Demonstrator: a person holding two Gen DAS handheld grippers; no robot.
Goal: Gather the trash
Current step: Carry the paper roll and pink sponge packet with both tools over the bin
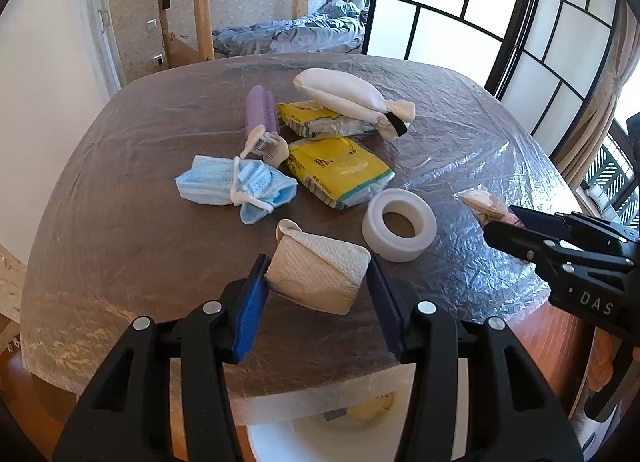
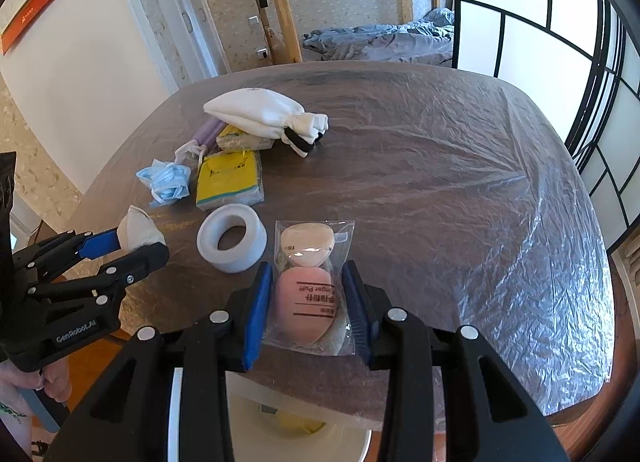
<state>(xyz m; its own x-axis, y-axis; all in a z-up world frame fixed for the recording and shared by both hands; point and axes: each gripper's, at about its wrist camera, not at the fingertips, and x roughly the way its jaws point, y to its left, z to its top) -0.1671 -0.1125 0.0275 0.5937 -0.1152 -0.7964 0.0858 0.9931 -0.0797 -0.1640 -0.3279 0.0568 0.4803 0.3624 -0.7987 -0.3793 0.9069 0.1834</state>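
Observation:
My left gripper [image 1: 318,276] is shut on a crumpled white paper towel wad [image 1: 320,270], held near the table's front edge; the same wad [image 2: 138,232] shows in the right wrist view between the left gripper's fingers [image 2: 100,244]. My right gripper [image 2: 306,290] is shut on a clear packet of pink and beige makeup puffs [image 2: 310,286]; that packet [image 1: 486,204] shows at the right in the left wrist view. A white bin [image 2: 300,434] with a yellowish item inside stands below the table edge, under both grippers.
On the plastic-covered brown table [image 2: 440,182] lie a white tape roll [image 1: 400,224], blue face masks [image 1: 236,186], two yellow tissue packs [image 1: 340,170], a purple roller [image 1: 262,110] and a white cloth pouch [image 1: 348,96]. The table's right half is bare. A person's hand [image 2: 24,386] holds the left gripper.

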